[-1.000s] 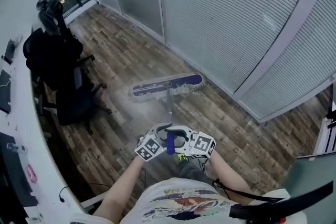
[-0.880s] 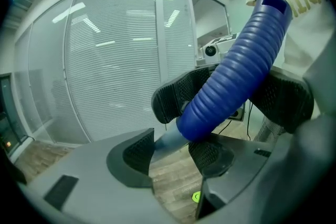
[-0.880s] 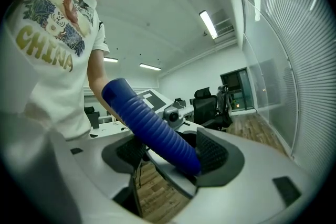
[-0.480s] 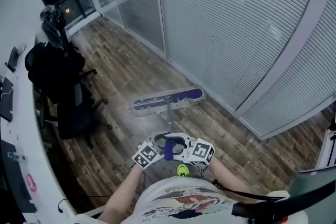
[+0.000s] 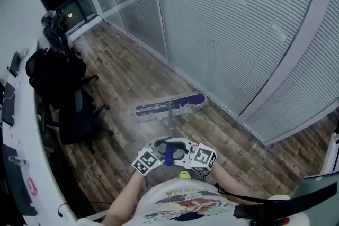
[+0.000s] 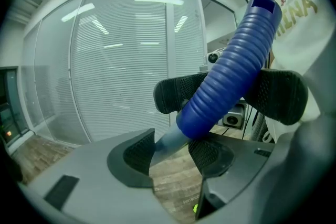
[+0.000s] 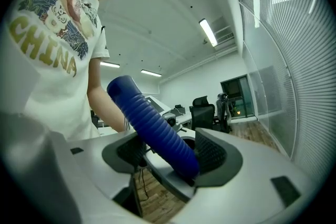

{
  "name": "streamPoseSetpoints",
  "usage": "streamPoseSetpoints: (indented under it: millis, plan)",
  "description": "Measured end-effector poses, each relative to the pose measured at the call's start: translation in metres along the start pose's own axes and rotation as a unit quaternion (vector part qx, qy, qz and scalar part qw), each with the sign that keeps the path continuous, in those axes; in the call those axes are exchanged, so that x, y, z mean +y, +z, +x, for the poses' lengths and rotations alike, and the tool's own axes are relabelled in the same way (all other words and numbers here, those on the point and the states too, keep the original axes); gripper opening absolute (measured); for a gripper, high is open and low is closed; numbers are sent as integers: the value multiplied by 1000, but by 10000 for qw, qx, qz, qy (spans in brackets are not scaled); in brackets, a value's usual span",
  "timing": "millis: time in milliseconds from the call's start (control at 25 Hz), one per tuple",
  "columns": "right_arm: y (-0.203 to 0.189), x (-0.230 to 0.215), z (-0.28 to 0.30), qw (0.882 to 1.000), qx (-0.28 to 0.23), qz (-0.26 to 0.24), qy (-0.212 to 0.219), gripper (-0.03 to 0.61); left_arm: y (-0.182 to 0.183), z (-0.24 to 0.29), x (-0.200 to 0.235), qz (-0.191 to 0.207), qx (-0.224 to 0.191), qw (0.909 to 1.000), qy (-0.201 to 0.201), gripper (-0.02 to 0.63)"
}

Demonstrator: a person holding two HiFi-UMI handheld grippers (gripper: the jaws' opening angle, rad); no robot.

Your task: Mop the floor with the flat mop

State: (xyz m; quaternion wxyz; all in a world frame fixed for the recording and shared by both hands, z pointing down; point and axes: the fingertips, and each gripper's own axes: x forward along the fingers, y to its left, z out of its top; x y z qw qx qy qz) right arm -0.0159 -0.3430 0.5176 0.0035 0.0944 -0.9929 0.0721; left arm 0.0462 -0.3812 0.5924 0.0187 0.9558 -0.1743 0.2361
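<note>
Cool, even light falls from ceiling lamps [image 7: 209,32] above the right gripper [image 7: 170,157]; picture edges bend and darken.

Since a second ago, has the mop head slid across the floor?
No, not noticeably: the mop head lies as near the glass wall as before.

The flat mop [image 5: 169,105] has drawn nearer the person [image 5: 180,204] (slightly).
</note>
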Motion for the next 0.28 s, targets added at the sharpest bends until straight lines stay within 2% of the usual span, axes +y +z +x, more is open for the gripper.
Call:
streamPoseSetpoints:
  millis: [280]
  plan:
    - [-5,5,2,9999,53,-97,60,272,-6,-3,-3,105,130,9998,46,178]
